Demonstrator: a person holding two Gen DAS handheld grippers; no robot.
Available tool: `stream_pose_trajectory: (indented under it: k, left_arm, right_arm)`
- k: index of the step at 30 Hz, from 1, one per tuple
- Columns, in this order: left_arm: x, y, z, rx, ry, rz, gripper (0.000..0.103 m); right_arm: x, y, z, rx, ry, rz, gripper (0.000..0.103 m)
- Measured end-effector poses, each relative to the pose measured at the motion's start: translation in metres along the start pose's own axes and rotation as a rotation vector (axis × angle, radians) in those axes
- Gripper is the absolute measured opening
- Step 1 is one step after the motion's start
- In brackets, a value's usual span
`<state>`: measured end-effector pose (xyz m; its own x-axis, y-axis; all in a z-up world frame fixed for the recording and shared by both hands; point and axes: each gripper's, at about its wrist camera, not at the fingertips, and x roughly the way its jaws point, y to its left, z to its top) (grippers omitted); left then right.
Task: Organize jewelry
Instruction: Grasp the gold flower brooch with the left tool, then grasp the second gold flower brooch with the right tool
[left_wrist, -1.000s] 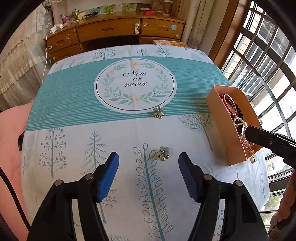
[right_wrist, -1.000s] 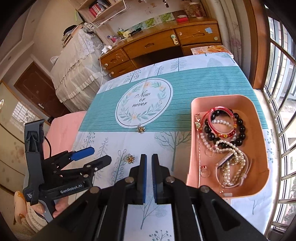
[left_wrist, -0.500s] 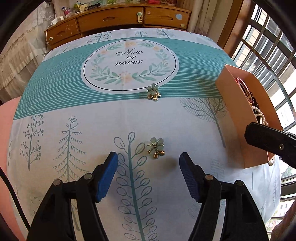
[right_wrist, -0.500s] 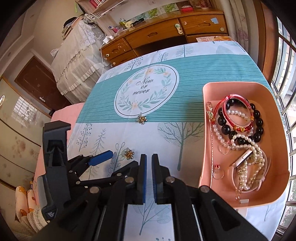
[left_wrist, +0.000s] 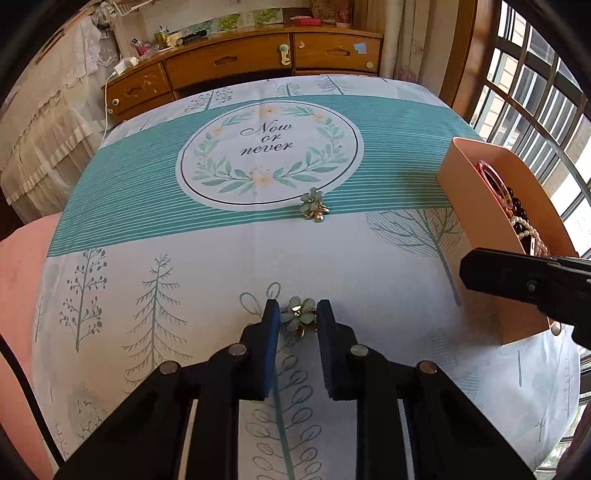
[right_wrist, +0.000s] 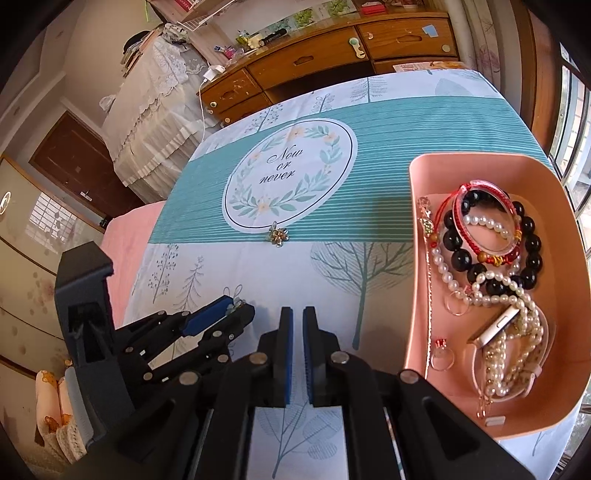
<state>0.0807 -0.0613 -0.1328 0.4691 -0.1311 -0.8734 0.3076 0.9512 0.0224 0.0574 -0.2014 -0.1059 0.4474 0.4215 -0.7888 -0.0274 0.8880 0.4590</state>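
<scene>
A pale green flower earring (left_wrist: 298, 317) lies on the tablecloth between the blue pads of my left gripper (left_wrist: 297, 308), whose jaws are closing; both pads touch its petals. In the right wrist view the same left gripper (right_wrist: 231, 309) pinches the earring (right_wrist: 236, 304) low over the cloth. A second flower earring (left_wrist: 313, 209) (right_wrist: 277, 236) rests at the lower rim of the printed circle. The pink tray (left_wrist: 476, 210) (right_wrist: 480, 157) at the right holds bead and pearl bracelets (right_wrist: 491, 251) and rings. My right gripper (right_wrist: 297, 314) hovers left of the tray, shut and holding nothing.
The table carries a teal and white cloth (left_wrist: 147, 206) with a "Now or never" print. A wooden desk with drawers (left_wrist: 236, 70) stands beyond its far edge. Window bars (left_wrist: 535, 110) run along the right side, close behind the tray. A pink cushion (left_wrist: 18, 280) lies at the left.
My left gripper sank toward the near flower earring and its jaws went from wide apart to closed against it. The right gripper dropped a little, still shut.
</scene>
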Motion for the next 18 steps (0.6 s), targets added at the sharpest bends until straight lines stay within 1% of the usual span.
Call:
stream_pose_trajectory:
  k: [5, 7, 8, 9, 13, 15, 18]
  left_arm:
    - [-0.012, 0.023, -0.001, -0.042, -0.037, 0.031, 0.018]
    - [-0.014, 0.033, -0.002, -0.069, -0.041, 0.031, 0.018]
    - [-0.015, 0.039, -0.003, -0.084, -0.041, 0.025, 0.018]
    - [-0.016, 0.044, -0.004, -0.098, -0.04, 0.021, 0.018]
    - [-0.015, 0.063, -0.01, -0.138, -0.037, 0.01, 0.018]
    - [-0.012, 0.07, -0.012, -0.152, -0.031, -0.002, 0.018]
    - [-0.011, 0.08, -0.015, -0.169, -0.027, -0.024, 0.018]
  right_arm:
    - [0.018, 0.016, 0.01, -0.068, 0.003, -0.012, 0.007]
    - [0.029, 0.023, 0.015, -0.101, 0.001, -0.023, 0.018]
    - [0.034, 0.026, 0.017, -0.114, 0.001, -0.029, 0.026]
    - [0.039, 0.029, 0.018, -0.128, -0.002, -0.031, 0.029]
    - [0.06, 0.039, 0.025, -0.189, -0.021, -0.073, 0.029]
    - [0.071, 0.042, 0.028, -0.195, -0.013, -0.082, 0.029]
    - [0.084, 0.043, 0.034, -0.197, -0.01, -0.123, 0.029]
